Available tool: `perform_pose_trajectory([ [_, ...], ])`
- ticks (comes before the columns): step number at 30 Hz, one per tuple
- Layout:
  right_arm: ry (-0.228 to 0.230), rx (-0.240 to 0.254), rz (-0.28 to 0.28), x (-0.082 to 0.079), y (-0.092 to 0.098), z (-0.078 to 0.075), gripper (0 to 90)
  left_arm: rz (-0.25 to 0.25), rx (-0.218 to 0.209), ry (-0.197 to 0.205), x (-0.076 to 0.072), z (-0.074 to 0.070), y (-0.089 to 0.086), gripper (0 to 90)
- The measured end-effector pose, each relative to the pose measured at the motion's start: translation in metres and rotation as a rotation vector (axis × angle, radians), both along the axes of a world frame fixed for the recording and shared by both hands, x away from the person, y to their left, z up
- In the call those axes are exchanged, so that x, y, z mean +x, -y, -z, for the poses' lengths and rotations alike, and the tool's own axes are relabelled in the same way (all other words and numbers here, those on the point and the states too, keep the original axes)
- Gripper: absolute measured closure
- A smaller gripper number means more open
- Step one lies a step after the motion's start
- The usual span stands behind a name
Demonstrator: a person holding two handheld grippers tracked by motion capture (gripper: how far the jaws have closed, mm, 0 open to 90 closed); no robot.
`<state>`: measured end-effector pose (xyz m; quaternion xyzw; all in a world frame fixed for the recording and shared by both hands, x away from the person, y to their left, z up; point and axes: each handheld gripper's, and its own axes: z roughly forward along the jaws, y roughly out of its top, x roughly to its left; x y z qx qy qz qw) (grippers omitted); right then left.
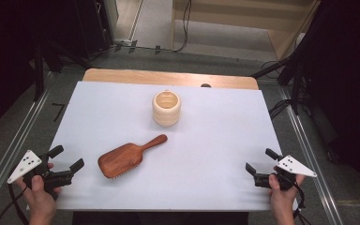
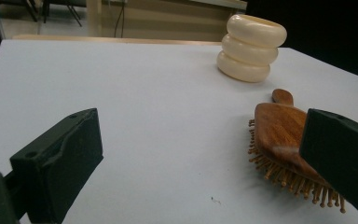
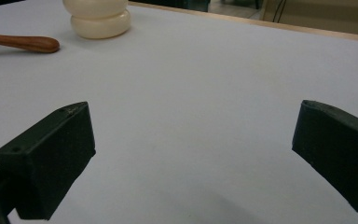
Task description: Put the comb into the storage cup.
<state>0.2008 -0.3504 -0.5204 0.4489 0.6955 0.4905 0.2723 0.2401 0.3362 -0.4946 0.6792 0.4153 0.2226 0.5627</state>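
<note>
High view: the wooden hairbrush (image 1: 127, 158) lies bristles down on the white table (image 1: 215, 140), a little left of its middle. Its long axis runs from the broad paddle at about 8 o'clock up to the handle tip at 2 o'clock, and that tip points toward the cream ribbed cup (image 1: 166, 108), which stands apart from it at 12 o'clock of the table's centre. The left gripper (image 1: 66, 163) rests at the near left corner with its jaws spread and nothing between them; the paddle lies at roughly 2 o'clock from it, near. The right gripper (image 1: 258, 161) sits at the near right corner, also spread and empty, and the brush lies at 9 o'clock from it, well apart. The left hand is plainly the nearer one. Both hands (image 1: 40, 187) grip their handles low at the table's near edge, forearms coming in from the bottom.

Left gripper view: the left gripper (image 2: 200, 154) looks level across the table, jaws wide. The paddle of the hairbrush (image 2: 279, 133) is just beside the right-hand jaw, partly behind it, bristles on the table, handle pointing away toward the cup (image 2: 251, 49) at 1 o'clock. In my judgement a short reach to the right would bring the paddle between the jaws.

Right gripper view: the right gripper (image 3: 193, 154) is released, bare table between its jaws. The brush handle (image 3: 23, 43) and the cup (image 3: 100, 21) sit far off at 10 to 11 o'clock.
</note>
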Motion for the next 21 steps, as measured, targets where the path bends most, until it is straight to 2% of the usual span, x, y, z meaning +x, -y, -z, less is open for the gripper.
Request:
perform_pose_trajectory([
  [6,-0.008,-0.042,-0.062,0.000,-0.007,-0.010,0.0,-0.006,0.021,0.001,-0.001,0.000,0.003,0.0],
  [8,0.005,-0.058,-0.085,-0.001,-0.013,-0.017,0.0,-0.007,0.025,0.004,-0.001,0.000,0.003,0.0],
  [13,0.037,-0.060,-0.138,0.004,-0.028,-0.040,0.0,-0.003,0.028,0.013,-0.002,0.000,0.003,0.0],
  [15,0.036,-0.084,-0.163,0.007,-0.034,-0.048,0.0,-0.005,0.029,0.012,-0.002,0.000,0.003,0.0],
  [21,0.022,-0.106,-0.242,0.020,-0.051,-0.069,0.0,-0.005,0.033,0.010,-0.002,0.000,0.004,0.0],
])
